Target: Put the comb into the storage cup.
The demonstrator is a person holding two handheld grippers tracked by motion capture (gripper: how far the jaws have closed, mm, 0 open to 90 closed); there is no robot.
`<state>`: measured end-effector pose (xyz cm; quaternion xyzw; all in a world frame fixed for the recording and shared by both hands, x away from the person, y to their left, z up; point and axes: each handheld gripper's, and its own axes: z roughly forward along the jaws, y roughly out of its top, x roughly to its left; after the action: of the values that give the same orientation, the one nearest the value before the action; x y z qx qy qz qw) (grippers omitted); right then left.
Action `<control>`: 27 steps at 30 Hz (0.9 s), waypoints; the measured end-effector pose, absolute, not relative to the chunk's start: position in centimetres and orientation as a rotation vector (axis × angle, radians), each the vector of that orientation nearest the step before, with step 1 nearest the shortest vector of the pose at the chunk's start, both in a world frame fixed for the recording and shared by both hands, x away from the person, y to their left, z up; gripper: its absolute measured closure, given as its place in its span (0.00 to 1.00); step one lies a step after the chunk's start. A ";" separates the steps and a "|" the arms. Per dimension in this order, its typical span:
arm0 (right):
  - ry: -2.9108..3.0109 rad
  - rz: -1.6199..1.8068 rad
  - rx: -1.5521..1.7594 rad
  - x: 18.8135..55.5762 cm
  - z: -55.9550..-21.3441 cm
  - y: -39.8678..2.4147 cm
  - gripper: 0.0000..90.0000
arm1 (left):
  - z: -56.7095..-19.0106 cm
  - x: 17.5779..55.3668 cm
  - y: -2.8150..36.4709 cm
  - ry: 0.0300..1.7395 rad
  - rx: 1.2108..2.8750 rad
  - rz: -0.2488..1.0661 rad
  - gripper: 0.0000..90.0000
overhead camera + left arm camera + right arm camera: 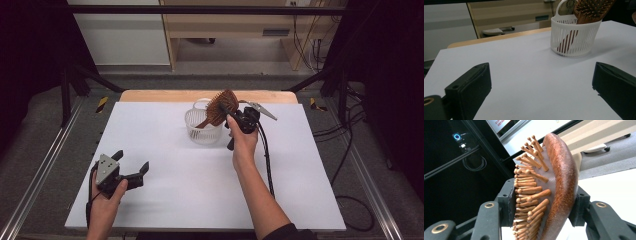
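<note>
A wooden hairbrush (222, 106) stands tilted with its handle down inside a white slatted basket (202, 131) at the back middle of the white table. My right gripper (231, 116) is shut on the brush head. In the right gripper view one pad rests on the bristle tips and the other on the brown back of the hairbrush (561, 177), with the right gripper (544, 202) around it. My left gripper (131, 160) rests low at the front left, open and holding nothing. In the left gripper view the left gripper (541, 85) faces the basket (571, 37) and hairbrush (591, 10) from a distance.
A white sheet (190, 190) covers the table, with a wooden strip (150, 95) along its far edge. Metal rails (35, 175) run down both sides. Cables (350, 130) lie on the floor at the right. A cabinet (225, 30) stands behind the table.
</note>
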<state>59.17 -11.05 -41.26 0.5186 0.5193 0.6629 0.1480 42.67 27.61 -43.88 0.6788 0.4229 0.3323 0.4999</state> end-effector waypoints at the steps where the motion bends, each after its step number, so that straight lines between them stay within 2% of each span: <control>1: 1.497 1.904 1.488 59.2 -41.2 -11.0 0.54 | -43.9 42.7 27.6 1.023 1.642 0.803 0.03; 17: 1.546 1.872 1.462 59.2 -41.2 -11.0 0.47 | -43.9 42.7 27.6 1.024 1.643 0.799 0.03; 27: 1.565 1.848 1.467 59.2 -41.2 -11.1 0.37 | -43.9 42.7 27.6 1.024 1.643 0.798 0.03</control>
<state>59.17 -11.10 -41.23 0.5120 0.5460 0.6448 0.1548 42.68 27.63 -43.90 0.6794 0.4236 0.3298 0.5002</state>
